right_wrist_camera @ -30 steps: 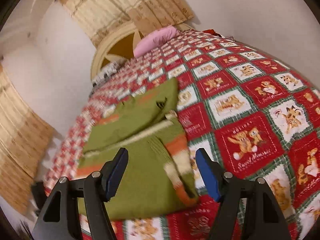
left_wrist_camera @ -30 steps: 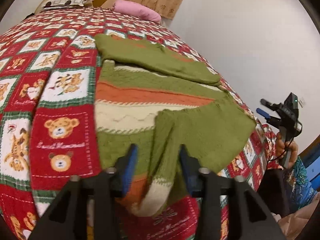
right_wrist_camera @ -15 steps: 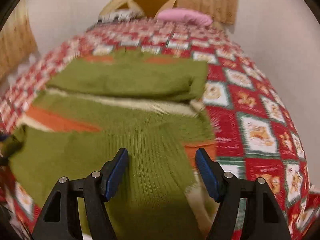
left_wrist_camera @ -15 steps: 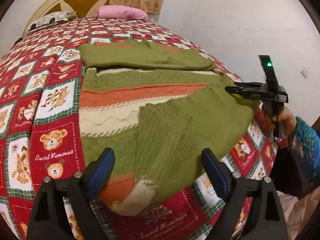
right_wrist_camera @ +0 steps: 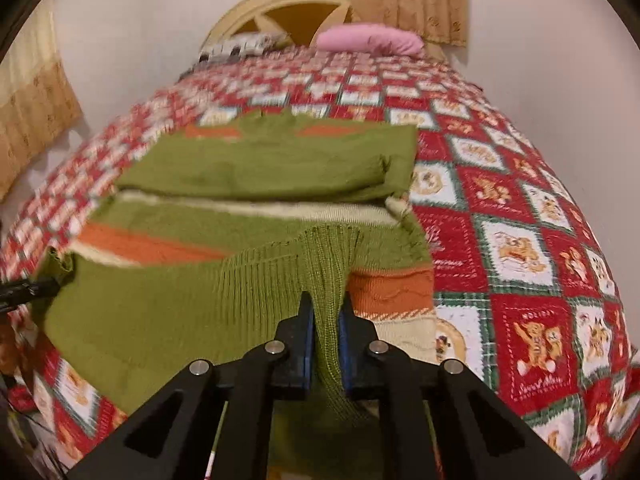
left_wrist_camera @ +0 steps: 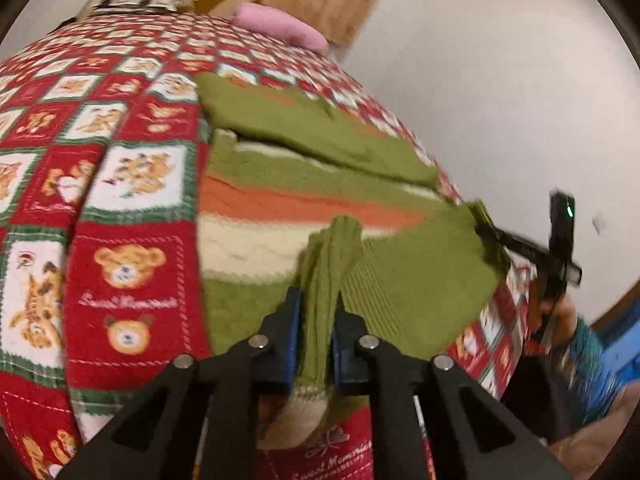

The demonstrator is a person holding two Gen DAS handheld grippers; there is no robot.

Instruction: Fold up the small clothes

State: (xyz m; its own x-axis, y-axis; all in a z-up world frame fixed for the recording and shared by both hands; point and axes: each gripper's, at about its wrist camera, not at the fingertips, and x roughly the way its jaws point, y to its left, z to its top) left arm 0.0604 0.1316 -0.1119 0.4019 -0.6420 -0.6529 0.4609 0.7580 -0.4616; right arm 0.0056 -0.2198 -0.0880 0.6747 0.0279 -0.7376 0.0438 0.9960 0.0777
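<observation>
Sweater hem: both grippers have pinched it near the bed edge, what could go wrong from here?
Left gripper and right gripper each hold only a narrow bunched ridge of the sweater, so fabric could slip out mid-lift. The sleeves folded across the chest lie loose; a fast pull may undo them.

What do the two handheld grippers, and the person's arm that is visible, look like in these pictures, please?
Both the left gripper and right gripper have matte black angular frames with triangular cut-outs, silver round bolt heads and blue pads inside the fingers. Seen from the left wrist, the right gripper shows a small green light, and the arm wears a teal patterned sleeve.
</observation>
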